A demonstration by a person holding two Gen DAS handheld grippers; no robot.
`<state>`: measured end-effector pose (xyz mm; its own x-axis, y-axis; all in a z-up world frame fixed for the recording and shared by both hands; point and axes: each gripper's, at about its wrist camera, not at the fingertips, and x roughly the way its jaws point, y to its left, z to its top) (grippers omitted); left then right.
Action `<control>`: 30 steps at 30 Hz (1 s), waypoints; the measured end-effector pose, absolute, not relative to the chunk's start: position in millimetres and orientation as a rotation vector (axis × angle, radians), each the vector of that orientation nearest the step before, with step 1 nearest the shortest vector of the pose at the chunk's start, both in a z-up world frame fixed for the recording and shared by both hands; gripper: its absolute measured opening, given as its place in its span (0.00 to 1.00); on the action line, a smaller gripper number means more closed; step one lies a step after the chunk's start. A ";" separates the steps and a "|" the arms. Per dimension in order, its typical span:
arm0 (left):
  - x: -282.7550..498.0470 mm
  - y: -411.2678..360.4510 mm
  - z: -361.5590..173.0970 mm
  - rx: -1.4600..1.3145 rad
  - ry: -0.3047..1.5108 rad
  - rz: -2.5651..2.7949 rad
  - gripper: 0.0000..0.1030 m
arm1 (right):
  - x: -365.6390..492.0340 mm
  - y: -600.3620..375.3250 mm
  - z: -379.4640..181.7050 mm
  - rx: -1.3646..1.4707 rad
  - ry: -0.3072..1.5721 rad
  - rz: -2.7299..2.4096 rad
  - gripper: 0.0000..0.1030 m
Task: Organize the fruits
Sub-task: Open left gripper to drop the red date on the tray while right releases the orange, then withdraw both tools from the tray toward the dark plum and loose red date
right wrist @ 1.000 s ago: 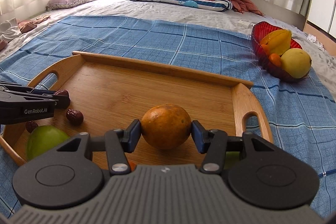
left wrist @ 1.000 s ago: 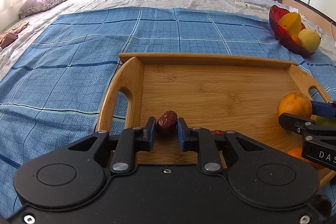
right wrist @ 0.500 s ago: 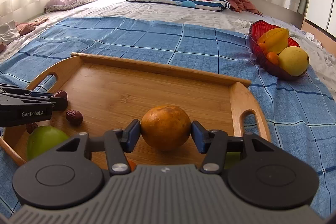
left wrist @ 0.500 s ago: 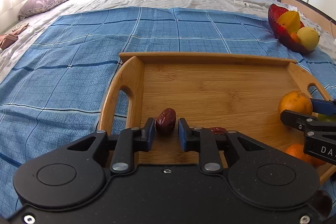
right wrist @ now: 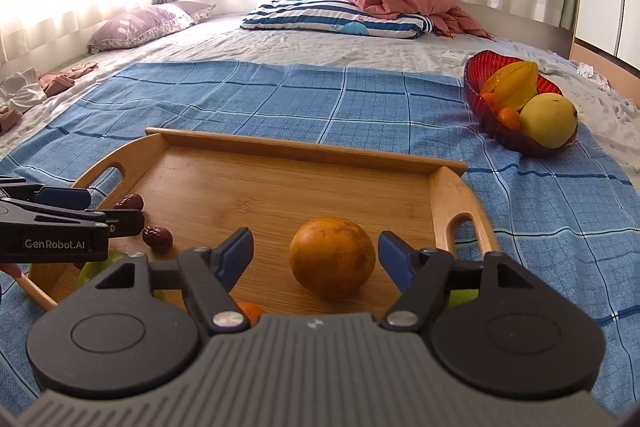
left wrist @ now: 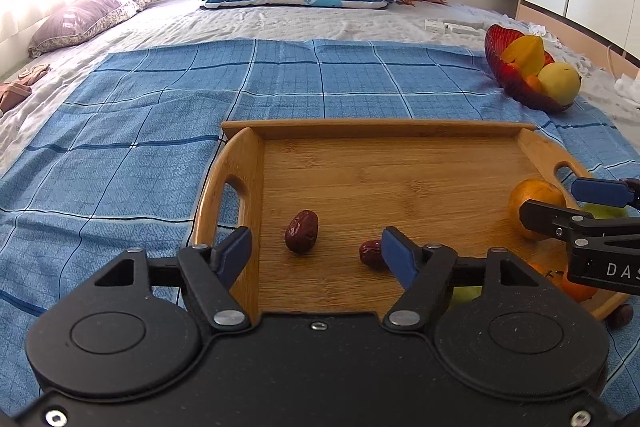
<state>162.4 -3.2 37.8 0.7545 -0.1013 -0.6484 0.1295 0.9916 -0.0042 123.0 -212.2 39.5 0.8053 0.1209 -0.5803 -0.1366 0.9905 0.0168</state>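
"GenRobot.AI" reads white on the left tongs (right wrist: 120,213), and "DAS", cut by the frame edge, on the right tongs (left wrist: 560,205).

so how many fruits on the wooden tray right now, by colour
On the wooden tray:
dark red wrinkled dates: 2
orange round fruits, one large, one small: 2
green round fruits, both partly hidden: 2
total: 6
One more dark fruit sits at the tray's corner; I cannot tell if it is on the tray, so it is not counted.
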 end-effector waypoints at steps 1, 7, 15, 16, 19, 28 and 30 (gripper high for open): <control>159.2 -4.0 39.4 0.048 0.696 -0.127 0.74 | 120.2 -212.9 41.1 -0.027 0.610 0.138 0.83; 139.0 -8.9 48.0 0.068 0.651 -0.140 0.82 | 102.4 -221.3 48.4 -0.002 0.561 0.144 0.86; 104.5 -6.1 52.7 0.022 0.581 -0.163 0.89 | 76.2 -238.2 50.4 0.021 0.478 0.124 0.90; 99.4 -4.9 52.0 0.010 0.571 -0.163 0.89 | 72.9 -240.6 49.5 0.022 0.469 0.118 0.90; 84.5 -3.3 48.5 -0.001 0.550 -0.164 0.90 | 60.9 -249.6 45.8 0.028 0.443 0.102 0.92; 46.9 -13.7 37.7 0.050 0.502 -0.199 0.93 | 24.9 -274.3 33.2 0.057 0.368 0.061 0.98; 40.8 -17.2 35.7 0.049 0.497 -0.213 0.94 | 16.5 -276.8 31.0 0.050 0.349 0.051 1.00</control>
